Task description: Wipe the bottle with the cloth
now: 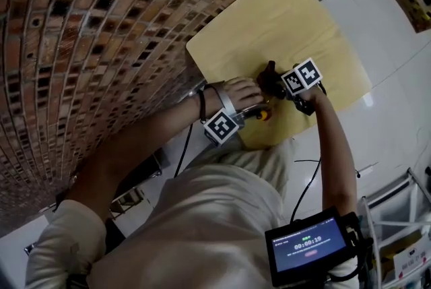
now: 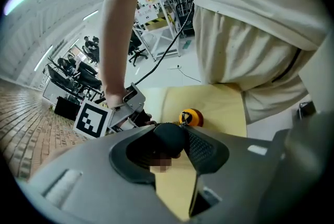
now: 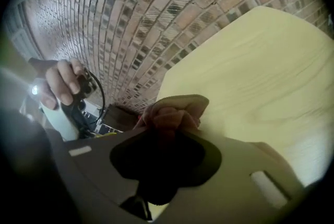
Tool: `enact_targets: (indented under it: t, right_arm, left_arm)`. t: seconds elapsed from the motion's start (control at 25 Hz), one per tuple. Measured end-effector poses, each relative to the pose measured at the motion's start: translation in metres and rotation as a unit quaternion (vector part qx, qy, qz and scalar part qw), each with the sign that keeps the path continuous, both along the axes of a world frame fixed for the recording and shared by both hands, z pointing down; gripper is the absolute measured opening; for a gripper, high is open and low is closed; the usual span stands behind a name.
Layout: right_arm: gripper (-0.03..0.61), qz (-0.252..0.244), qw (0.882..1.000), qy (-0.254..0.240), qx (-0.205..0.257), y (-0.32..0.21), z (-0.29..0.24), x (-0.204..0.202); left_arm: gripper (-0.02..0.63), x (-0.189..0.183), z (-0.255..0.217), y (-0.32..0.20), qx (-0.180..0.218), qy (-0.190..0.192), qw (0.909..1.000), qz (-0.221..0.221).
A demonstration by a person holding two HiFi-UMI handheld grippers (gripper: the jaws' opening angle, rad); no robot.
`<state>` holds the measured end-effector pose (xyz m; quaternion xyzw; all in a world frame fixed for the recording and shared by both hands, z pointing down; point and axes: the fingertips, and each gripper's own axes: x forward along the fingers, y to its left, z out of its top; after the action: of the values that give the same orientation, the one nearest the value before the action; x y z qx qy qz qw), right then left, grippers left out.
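While the fingers of the right gripper (image 3: 166, 131) clench the bunched pink cloth (image 3: 175, 109) over the table (image 3: 261, 61), those of the left gripper (image 2: 176, 135) clamp a dark rounded thing — probably the bottle (image 2: 168, 138) — so wiping looks ready to begin; next the cloth must meet it. Its body is hidden, and the yellow-orange knob (image 2: 191, 117) beyond is unidentifiable.

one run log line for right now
left claw shut on bottle | right claw shut on bunched cloth | both over table | cloth-bottle contact unclear
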<state>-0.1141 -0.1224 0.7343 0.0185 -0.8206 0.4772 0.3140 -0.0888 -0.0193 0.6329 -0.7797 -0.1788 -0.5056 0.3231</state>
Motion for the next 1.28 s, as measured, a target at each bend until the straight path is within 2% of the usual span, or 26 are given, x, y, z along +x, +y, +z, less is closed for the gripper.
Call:
enact_targets:
  t: [0.16,0.28,0.4,0.48,0.52,0.6,0.64,0.72,0.8,0.96,1.04,1.16,1.28]
  right_arm:
    - [0.095,0.008,0.998,0.041,0.046,-0.003,0.023,0.012]
    - [0.095,-0.003,0.991,0.091,0.097,-0.001,0.041,0.033]
    - [0.095,-0.012,0.984,0.13,0.123,0.006,0.055,0.061]
    - [0.095,0.029,0.988,0.116,0.1,-0.001,0.048,0.075]
    - [0.095,0.06,0.991,0.093,0.081,-0.011,0.038,0.079]
    - [0.095,0.105,0.993,0.025,0.042,-0.033,0.009,0.078]
    - [0.095,0.109,0.994,-0.009,0.027,-0.04,-0.007,0.073]
    - [0.095,0.081,0.994,-0.066,0.008,-0.047,-0.042,0.059]
    - [0.095,0.032,0.993,-0.113,-0.004,-0.044,-0.076,0.038]
    - [0.095,-0.076,0.98,-0.182,-0.037,-0.02,-0.127,-0.007]
    - [0.095,-0.14,0.974,-0.169,-0.05,-0.003,-0.125,-0.024]
    - [0.095,-0.228,0.968,-0.088,-0.053,0.017,-0.084,-0.036]
    - [0.095,-0.271,0.962,-0.008,-0.044,0.028,-0.037,-0.032]
  left_arm:
    - [0.176,-0.003,0.003,0.001,0.012,-0.011,0.9998,0.012]
    - [0.176,0.001,0.001,-0.002,0.028,-0.005,0.9994,0.019]
    - [0.176,0.002,-0.001,-0.007,0.089,-0.015,0.9942,0.059]
    - [0.176,-0.001,-0.001,-0.006,0.137,-0.04,0.9842,0.104]
    - [0.176,-0.002,0.0,-0.005,0.158,-0.056,0.978,0.124]
    - [0.176,-0.004,0.001,-0.005,0.187,-0.088,0.9663,0.153]
    - [0.176,-0.005,0.001,-0.005,0.196,-0.102,0.9617,0.162]
    - [0.176,-0.006,0.004,-0.004,0.203,-0.127,0.9549,0.176]
    - [0.176,-0.006,0.007,-0.003,0.208,-0.147,0.9477,0.193]
    - [0.175,0.0,0.01,-0.003,0.219,-0.171,0.9357,0.218]
    - [0.175,0.004,0.011,-0.006,0.223,-0.181,0.933,0.217]
    - [0.175,0.007,0.012,-0.012,0.229,-0.199,0.9286,0.214]
    - [0.175,0.01,0.012,-0.012,0.232,-0.213,0.9258,0.209]
